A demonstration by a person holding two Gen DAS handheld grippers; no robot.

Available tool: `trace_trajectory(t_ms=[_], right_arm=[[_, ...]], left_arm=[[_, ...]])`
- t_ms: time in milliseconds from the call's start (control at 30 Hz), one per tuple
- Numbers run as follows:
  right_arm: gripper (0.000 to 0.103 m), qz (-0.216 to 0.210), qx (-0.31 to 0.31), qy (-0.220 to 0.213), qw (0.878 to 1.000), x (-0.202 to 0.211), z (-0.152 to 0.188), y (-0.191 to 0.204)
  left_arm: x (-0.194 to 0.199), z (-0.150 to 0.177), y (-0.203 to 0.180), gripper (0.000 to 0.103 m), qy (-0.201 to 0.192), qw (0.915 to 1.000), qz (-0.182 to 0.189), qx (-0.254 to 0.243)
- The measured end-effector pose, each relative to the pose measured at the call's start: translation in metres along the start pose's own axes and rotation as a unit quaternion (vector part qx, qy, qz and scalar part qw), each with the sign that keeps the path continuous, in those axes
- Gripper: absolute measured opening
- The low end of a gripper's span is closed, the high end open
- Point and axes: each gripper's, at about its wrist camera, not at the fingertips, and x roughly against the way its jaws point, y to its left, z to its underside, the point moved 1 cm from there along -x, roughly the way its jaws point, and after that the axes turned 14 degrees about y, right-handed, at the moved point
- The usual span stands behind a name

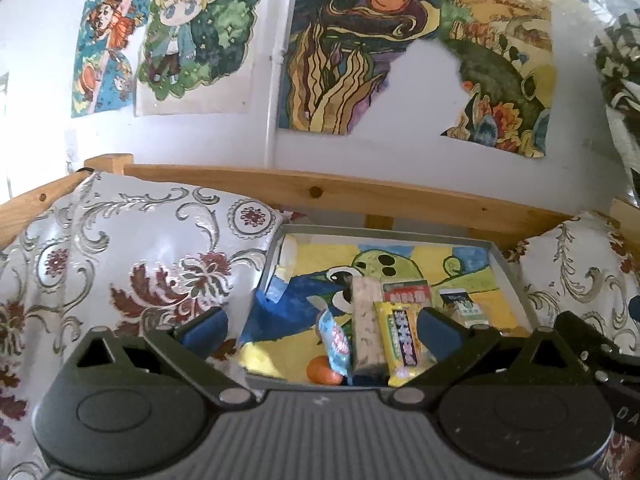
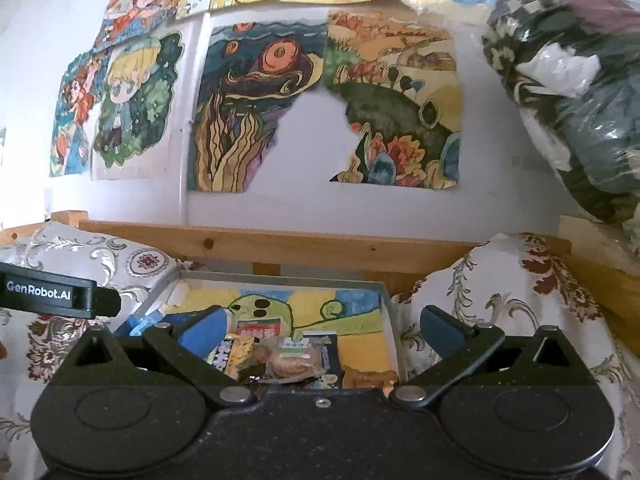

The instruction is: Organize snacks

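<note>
A shallow grey tray (image 1: 510, 280) lined with a painted picture sits on a floral cloth and holds several wrapped snacks. In the left wrist view I see a pale speckled bar (image 1: 366, 324), a yellow packet (image 1: 402, 344), a blue-and-pink packet (image 1: 336, 344), a red-and-green packet (image 1: 408, 293), a dark green packet (image 1: 464, 306) and an orange round thing (image 1: 322, 372). My left gripper (image 1: 320, 330) hovers open just above them, holding nothing. My right gripper (image 2: 320, 332) is open over the same tray (image 2: 386, 312), above a clear-wrapped pastry (image 2: 294, 362) and a yellow packet (image 2: 228, 354).
A wooden rail (image 1: 320, 192) runs behind the tray, with a white wall of painted pictures (image 1: 336, 48) above it. Floral cushions (image 1: 132, 256) rise on both sides. A plastic-wrapped bundle (image 2: 568, 92) hangs at upper right. The left gripper's body (image 2: 56, 296) shows at the right view's left edge.
</note>
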Motion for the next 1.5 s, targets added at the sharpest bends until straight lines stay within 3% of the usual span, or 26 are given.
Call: trace_trajectory(t_ms=[333,833,1500], right_arm=[[0.102,0.009,-0.016,0.001,1.0,0.045,0.027,0.002],[0.102,0.013,-0.045,0.036,0.998,0.124,0.069,0.009],[0.102,0.011,-0.036,0.063,0.997,0.171,0.1,0.031]], left_arm=[[0.037,0.04,0.012,0.103,-0.011,0.9999,0.007,0.0],[0.086,0.089,0.03,0.103,-0.015,0.9995,0.028,-0.005],[0.13,0.139,0.051,0.103,-0.02,0.9985,0.042,-0.028]])
